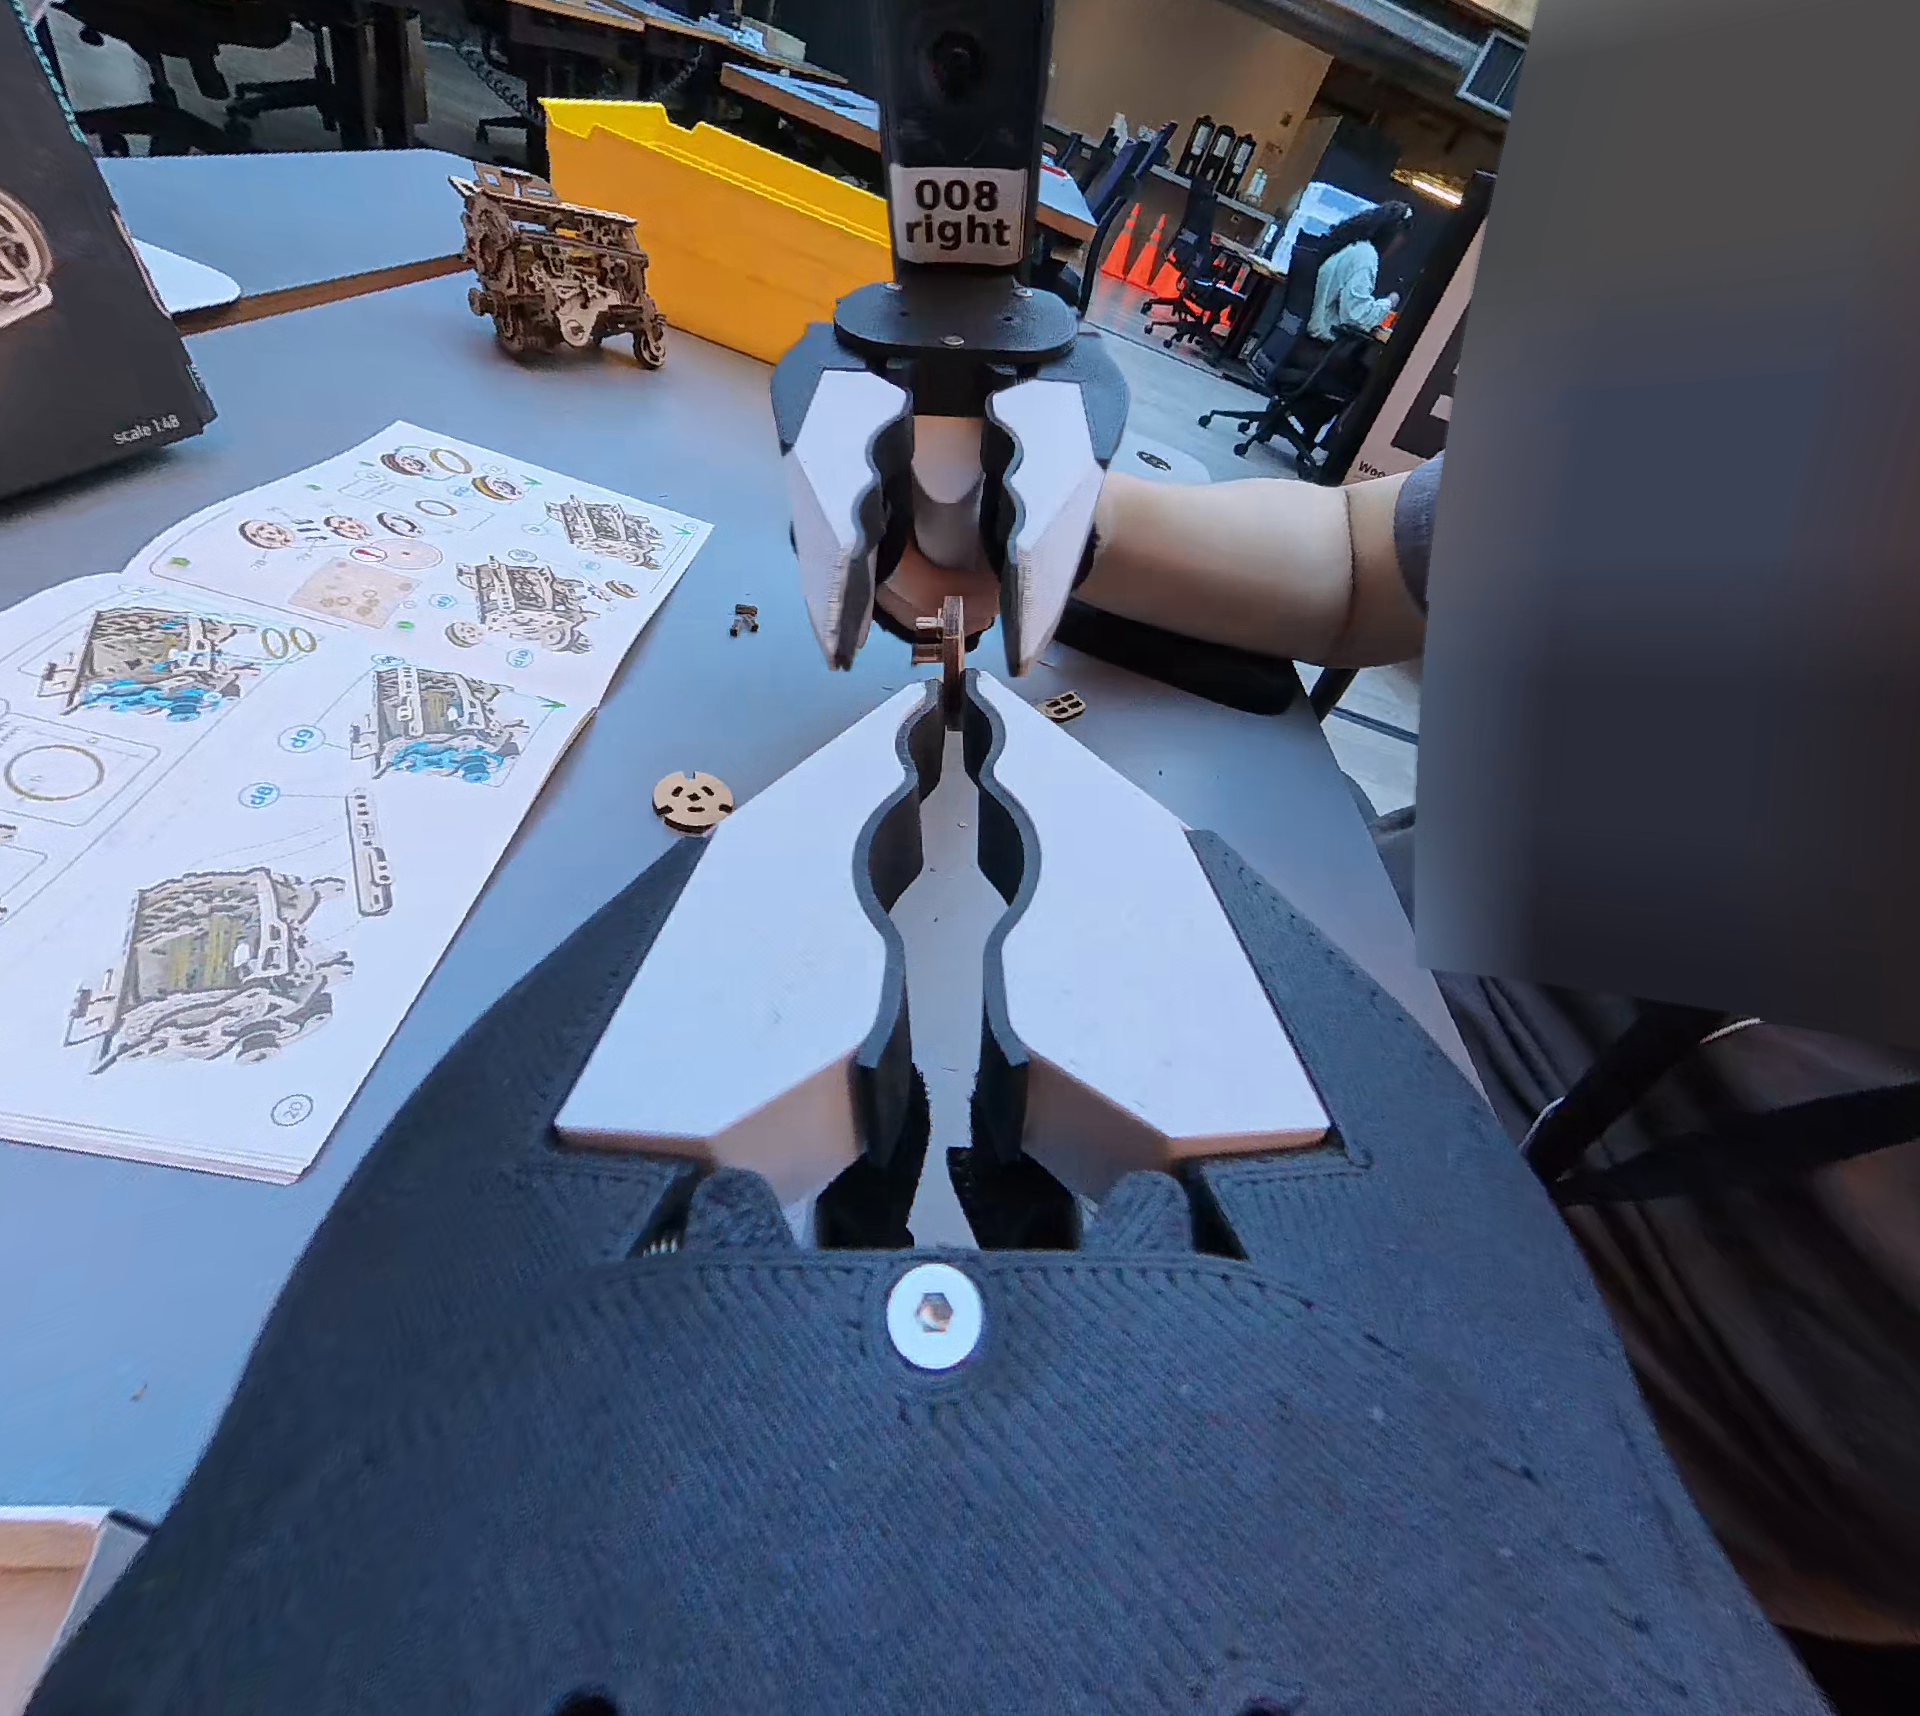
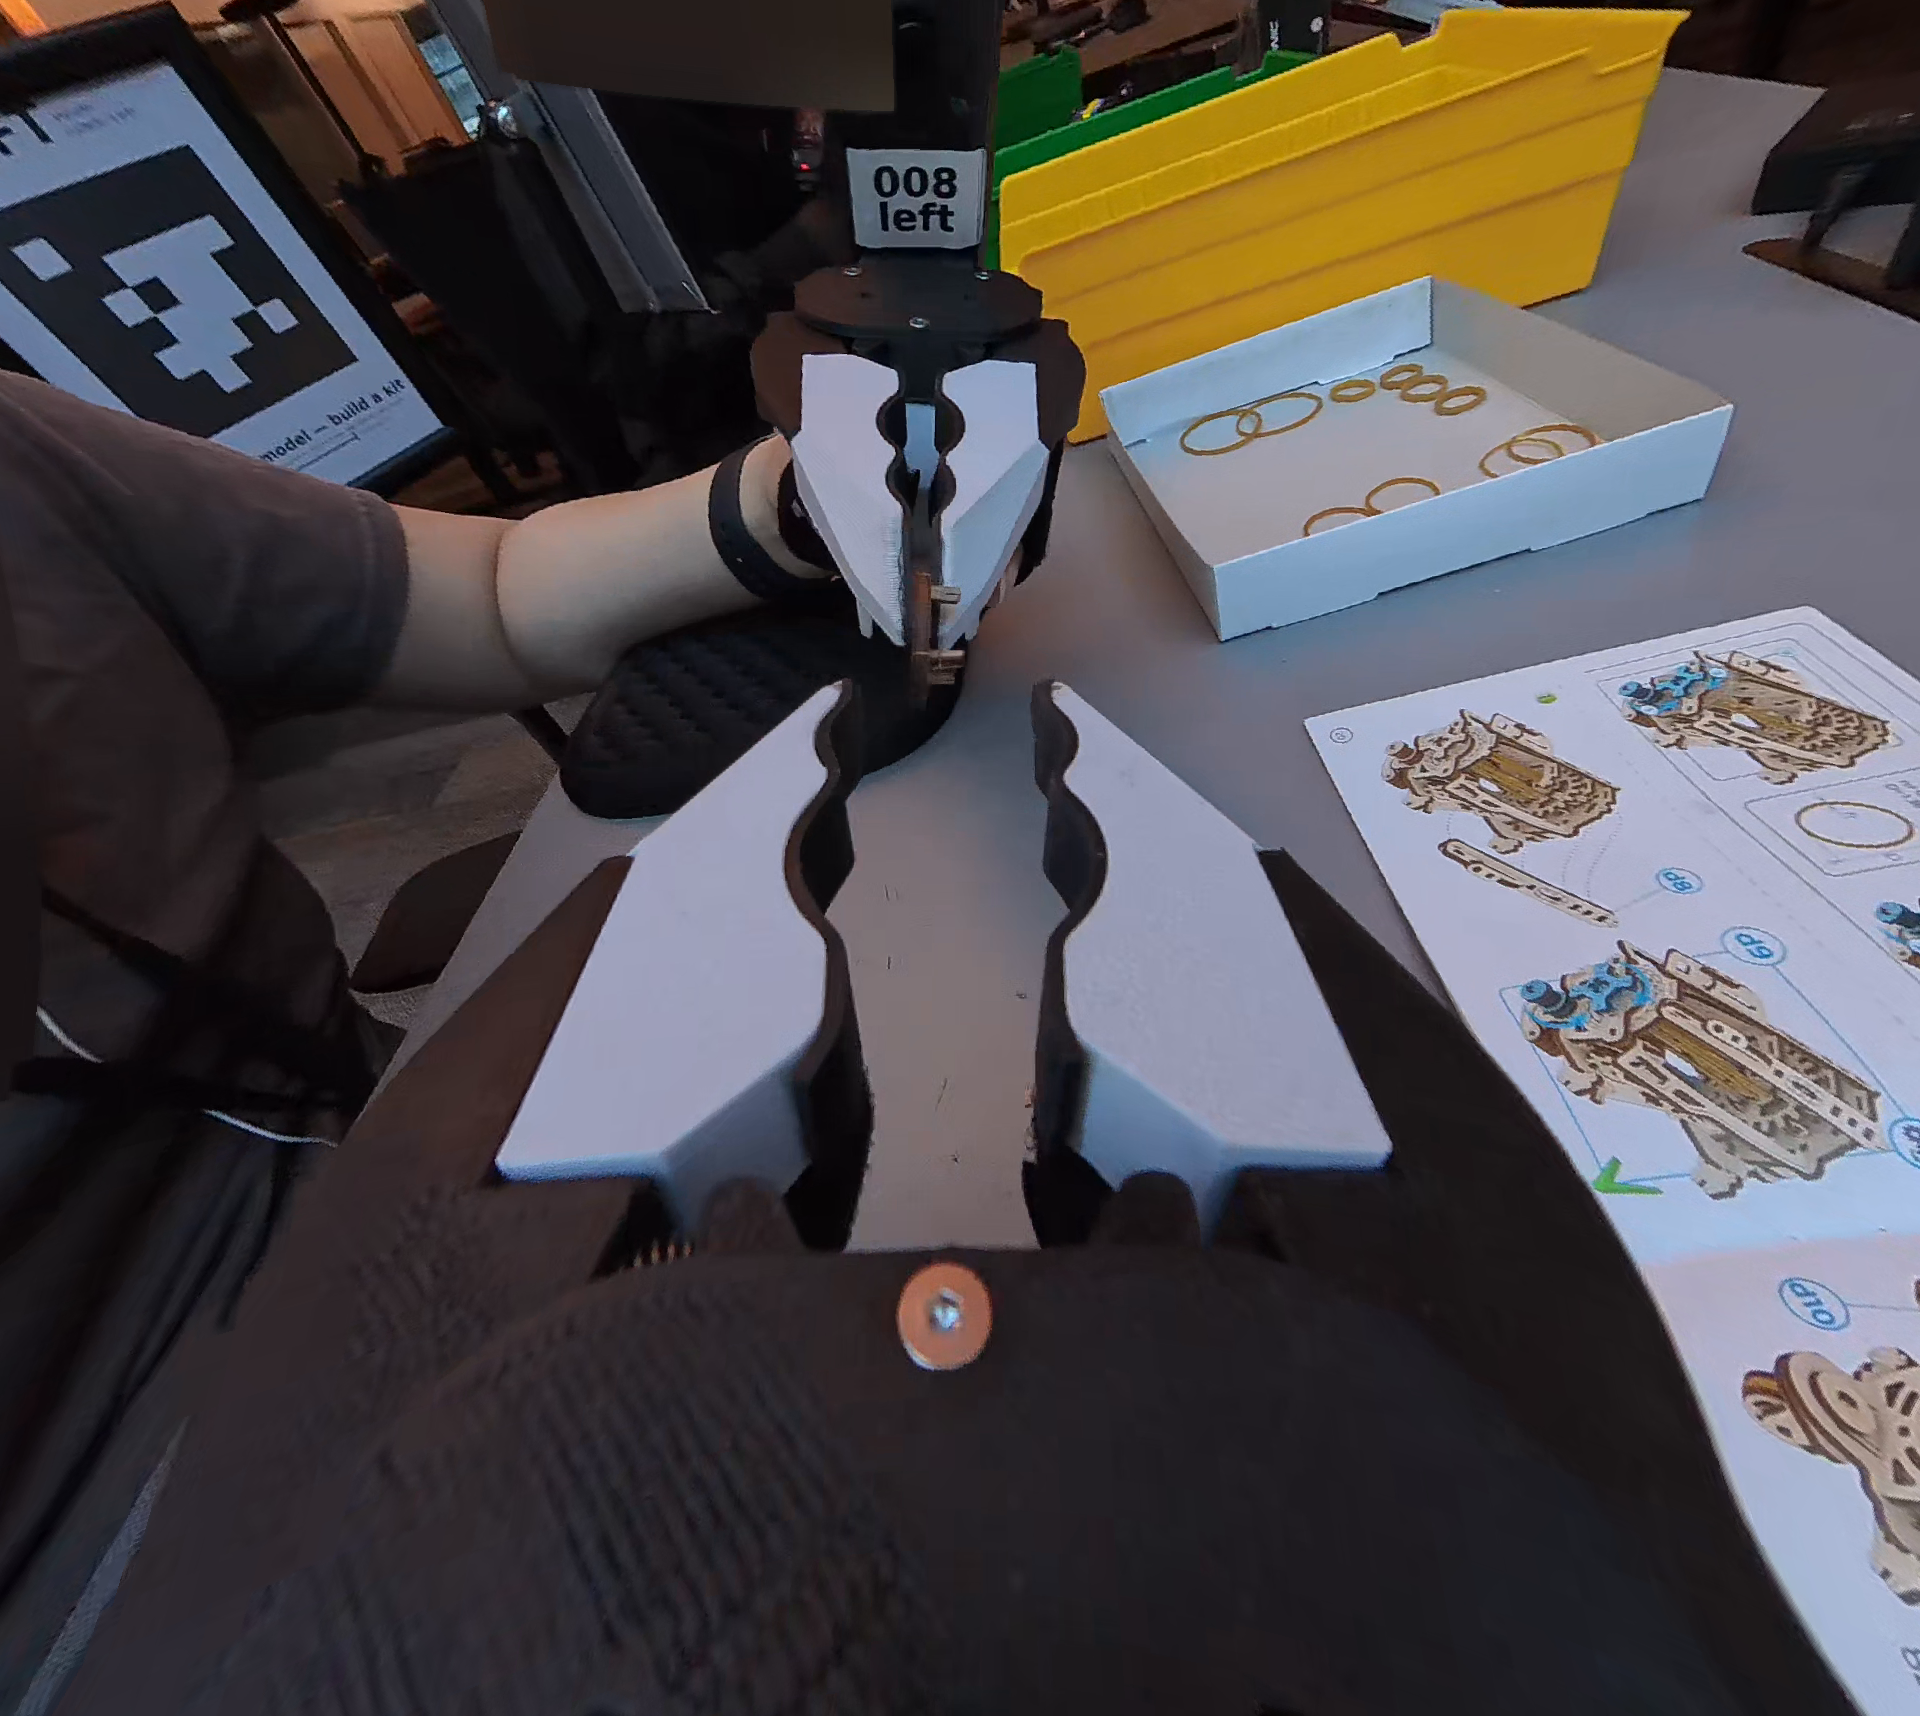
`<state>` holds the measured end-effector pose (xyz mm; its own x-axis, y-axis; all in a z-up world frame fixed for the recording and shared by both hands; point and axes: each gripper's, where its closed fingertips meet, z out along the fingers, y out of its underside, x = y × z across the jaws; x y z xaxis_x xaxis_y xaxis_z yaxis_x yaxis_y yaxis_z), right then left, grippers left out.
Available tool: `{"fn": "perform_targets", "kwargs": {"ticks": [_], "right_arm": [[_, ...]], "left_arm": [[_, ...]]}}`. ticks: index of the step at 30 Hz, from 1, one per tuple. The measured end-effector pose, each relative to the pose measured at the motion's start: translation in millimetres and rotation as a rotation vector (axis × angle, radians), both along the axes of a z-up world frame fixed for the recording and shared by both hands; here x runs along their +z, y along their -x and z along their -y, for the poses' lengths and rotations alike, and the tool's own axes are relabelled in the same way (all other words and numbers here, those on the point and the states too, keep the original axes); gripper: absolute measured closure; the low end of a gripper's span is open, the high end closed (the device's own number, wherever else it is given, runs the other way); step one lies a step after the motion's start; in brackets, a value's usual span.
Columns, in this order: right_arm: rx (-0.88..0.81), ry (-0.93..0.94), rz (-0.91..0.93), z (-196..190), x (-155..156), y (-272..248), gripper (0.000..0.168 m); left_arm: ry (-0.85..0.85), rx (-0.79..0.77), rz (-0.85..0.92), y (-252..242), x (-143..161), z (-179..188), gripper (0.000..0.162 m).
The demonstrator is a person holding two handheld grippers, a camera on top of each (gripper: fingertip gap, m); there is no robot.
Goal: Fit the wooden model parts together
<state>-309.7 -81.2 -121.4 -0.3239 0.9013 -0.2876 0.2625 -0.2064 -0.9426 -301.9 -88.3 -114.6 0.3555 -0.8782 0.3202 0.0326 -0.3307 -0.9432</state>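
Between the two claws: small wooden part, held on edge above the grey table, short pegs sticking out to one side.
Left claw: fingertips pressed together on the lower edge of the wooden part; rest of it sticks out past the tips. Same pinch seen head-on in the right wrist view.
Right claw: fingers spread, nothing between them. Tips just short of the wooden part, one on each side of it; cannot tell if they touch. In the left wrist view it points back at the left claw, tip to tip.
Left of left claw: open instruction booklet flat on the table; round slotted wooden disc just beside its near corner.
Beyond left claw, left: part-built wooden model standing on the table, yellow bin just behind it.
Near right claw's tips: two small loose wooden bits on the table.
Right of right claw: white tray with rubber bands in it, well apart from both claws.
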Motion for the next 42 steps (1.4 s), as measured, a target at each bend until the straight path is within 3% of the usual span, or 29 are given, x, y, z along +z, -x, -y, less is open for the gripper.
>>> {"fn": "perform_targets", "kwargs": {"ticks": [7, 15, 24, 36, 42], "right_arm": [[0.014, -0.176, 0.066, 10, -19, 7, 0.140], [0.036, -0.422, 0.355, 25, -66, 14, 0.140], [0.026, -0.503, 0.426, 28, -76, 16, 0.149], [0.003, -0.690, 0.467, 25, -88, 15, 0.158], [0.003, -0.668, 0.474, 27, -90, 15, 0.147]], "left_arm": [[-0.039, 0.001, -0.031, -2, -1, 3, 0.162], [-0.149, 0.004, -0.207, -19, -11, 11, 0.162], [-0.271, -0.008, -0.351, -26, -24, 16, 0.162], [-0.371, -0.030, -0.401, -31, -26, 23, 0.162], [-0.417, -0.031, -0.434, -31, -27, 24, 0.162]]}}
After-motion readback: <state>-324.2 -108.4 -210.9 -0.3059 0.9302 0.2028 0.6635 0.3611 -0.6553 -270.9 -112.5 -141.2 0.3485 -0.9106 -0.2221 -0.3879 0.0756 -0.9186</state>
